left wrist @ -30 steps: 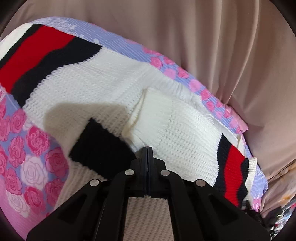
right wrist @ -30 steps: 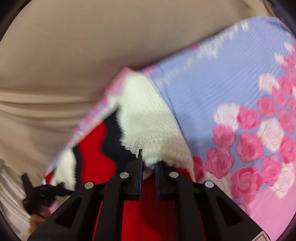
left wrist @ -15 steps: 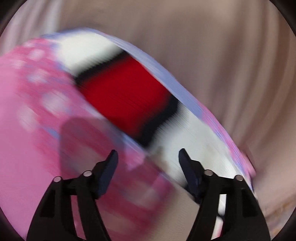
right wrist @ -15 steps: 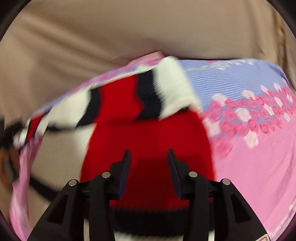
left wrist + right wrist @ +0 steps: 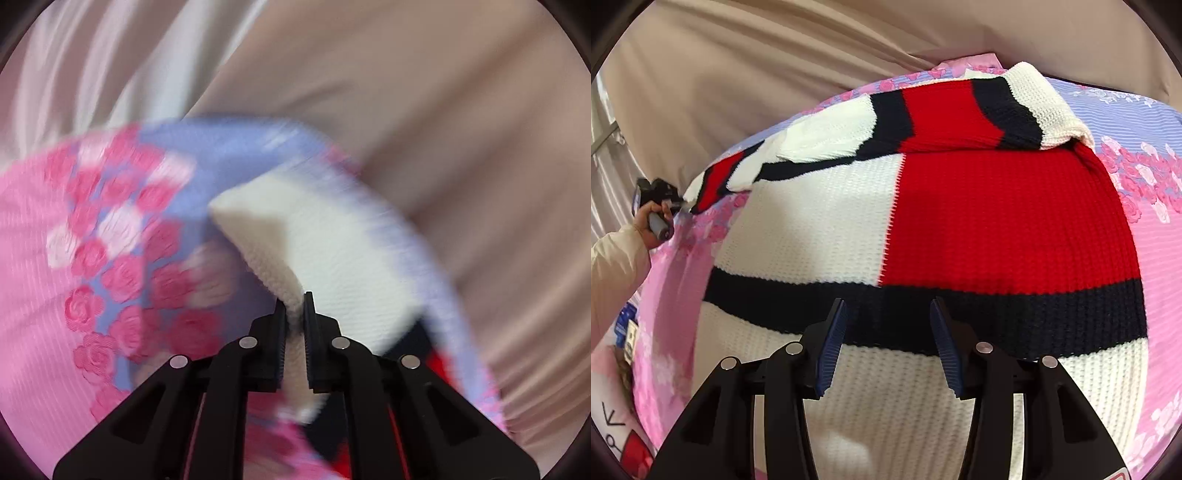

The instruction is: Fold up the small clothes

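A knitted sweater (image 5: 923,221) in white, red and navy blocks lies spread on a pink and lilac rose-print sheet (image 5: 1160,258). One sleeve is folded across its far edge. My right gripper (image 5: 886,343) is open and empty, just above the sweater's navy band. My left gripper (image 5: 294,325) is shut on the white cuff of the sweater's sleeve (image 5: 317,240) and holds it above the sheet (image 5: 74,258). In the right wrist view the left gripper (image 5: 657,195) shows at the far left, at the end of the striped sleeve.
Beige cloth (image 5: 738,66) hangs behind the bed in both views. A printed packet (image 5: 628,336) lies at the sheet's left edge. The person's sleeved arm (image 5: 613,266) is at the left.
My left gripper opened, swung left to the other sleeve end and closed on its white cuff. My right gripper let go of the sleeve, opened and pulled back over the sweater's body.
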Demonstrator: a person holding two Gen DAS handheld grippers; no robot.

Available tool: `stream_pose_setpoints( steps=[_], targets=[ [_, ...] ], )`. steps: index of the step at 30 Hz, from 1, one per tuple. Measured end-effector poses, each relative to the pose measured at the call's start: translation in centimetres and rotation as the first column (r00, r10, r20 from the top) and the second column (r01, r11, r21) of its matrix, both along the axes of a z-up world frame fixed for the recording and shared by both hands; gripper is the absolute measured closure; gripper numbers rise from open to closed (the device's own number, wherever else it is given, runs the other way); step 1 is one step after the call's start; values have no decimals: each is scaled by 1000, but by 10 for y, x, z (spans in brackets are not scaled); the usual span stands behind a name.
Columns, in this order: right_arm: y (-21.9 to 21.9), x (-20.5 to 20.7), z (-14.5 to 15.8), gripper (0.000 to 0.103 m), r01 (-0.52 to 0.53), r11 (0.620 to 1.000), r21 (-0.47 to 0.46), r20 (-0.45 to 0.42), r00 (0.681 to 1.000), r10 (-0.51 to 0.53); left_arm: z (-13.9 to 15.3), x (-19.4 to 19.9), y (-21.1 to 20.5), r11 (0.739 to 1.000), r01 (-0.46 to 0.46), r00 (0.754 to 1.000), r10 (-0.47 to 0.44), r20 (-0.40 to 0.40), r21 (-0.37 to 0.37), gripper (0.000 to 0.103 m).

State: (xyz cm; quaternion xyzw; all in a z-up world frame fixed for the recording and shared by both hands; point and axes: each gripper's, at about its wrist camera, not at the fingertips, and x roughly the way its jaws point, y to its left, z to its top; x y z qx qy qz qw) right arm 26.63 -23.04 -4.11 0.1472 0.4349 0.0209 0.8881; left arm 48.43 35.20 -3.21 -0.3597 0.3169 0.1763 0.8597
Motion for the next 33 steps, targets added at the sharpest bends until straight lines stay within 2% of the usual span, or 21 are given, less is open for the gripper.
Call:
stream_pose_setpoints(
  steps=[2, 4, 7, 8, 9, 10, 11, 12, 13, 14, 15, 16, 17, 18, 20, 22, 23, 25, 26, 29, 33],
  targets=[
    [1, -1, 4, 56, -4, 1000, 6, 11, 1000, 4, 46, 1, -43, 990, 109, 990, -117, 85, 89, 97],
    [2, -1, 5, 56, -9, 1000, 4, 19, 1000, 9, 91, -1, -94, 960, 229, 951, -256, 171, 161, 97],
    [-2, -2, 9, 56, 10, 1000, 7, 35, 999, -10, 144, -14, -197, 874, 442, 830, -484, 277, 203, 96],
    [-7, -4, 11, 56, 27, 1000, 11, 45, 999, -27, 153, -20, -241, 825, 523, 772, -565, 293, 215, 96],
    [-13, -7, 13, 56, 47, 999, 11, 53, 997, -47, 155, -27, -281, 782, 584, 723, -624, 297, 219, 96],
    [-18, -9, 13, 55, 62, 998, 9, 56, 996, -63, 151, -32, -308, 750, 626, 693, -661, 289, 214, 95],
    [-22, -10, 13, 54, 74, 997, 5, 58, 996, -74, 137, -38, -350, 702, 684, 656, -711, 255, 199, 92],
    [-29, -13, 12, 53, 94, 996, 0, 60, 994, -94, 121, -42, -377, 674, 717, 638, -737, 222, 177, 91],
    [-36, -15, 11, 51, 110, 994, -2, 59, 992, -110, 100, -46, -401, 649, 747, 625, -759, 182, 145, 75],
    [-46, -17, 9, 50, 132, 991, -9, 55, 990, -132, 70, -50, -426, 635, 766, 625, -772, 115, 101, 53],
    [-52, -19, 9, 50, 146, 989, -18, 52, 988, -145, 39, -57, -442, 642, 764, 641, -766, 47, 65, 49],
    [-59, -19, 8, 50, 161, 987, -25, 51, 986, -159, 24, -64, -447, 648, 760, 647, -762, 23, 51, 49],
    [-68, -18, 10, 50, 175, 984, -30, 55, 983, -173, -1, -72, -447, 664, 747, 665, -747, -25, 29, 49],
    [-75, -17, 12, 50, 187, 982, -34, 62, 981, -184, -10, -76, -441, 679, 734, 679, -733, -47, 6, 49],
    [-86, -9, 19, 47, 202, 979, -35, 82, 977, -199, -25, -85, -410, 740, 666, 739, -672, -54, -97, 49],
    [-96, 7, 26, 43, 199, 980, -14, 109, 974, -196, -26, -87, -378, 798, 583, 803, -594, -43, -153, 48],
    [-100, 20, 30, 43, 200, 980, -9, 120, 973, -197, -22, -82, -355, 835, 525, 843, -537, -38, -165, 47],
    [-107, 45, 34, 39, 199, 980, 2, 129, 972, -198, -6, -78, -313, 890, 431, 899, -438, -19, -152, 39],
    [-112, 65, 35, 39, 205, 979, 26, 136, 969, -206, -3, -72, -300, 903, 403, 912, -410, -18, -148, 38],
    [-116, 107, 34, 36, 220, 974, 62, 136, 965, -226, -2, -47, -256, 921, 336, 939, -343, 0, -198, 36],
    [-117, 159, 8, 36, 271, 960, 68, 64, 959, -275, -15, -27, -234, 910, 292, 952, -305, 1, -295, 39]
  ],
)
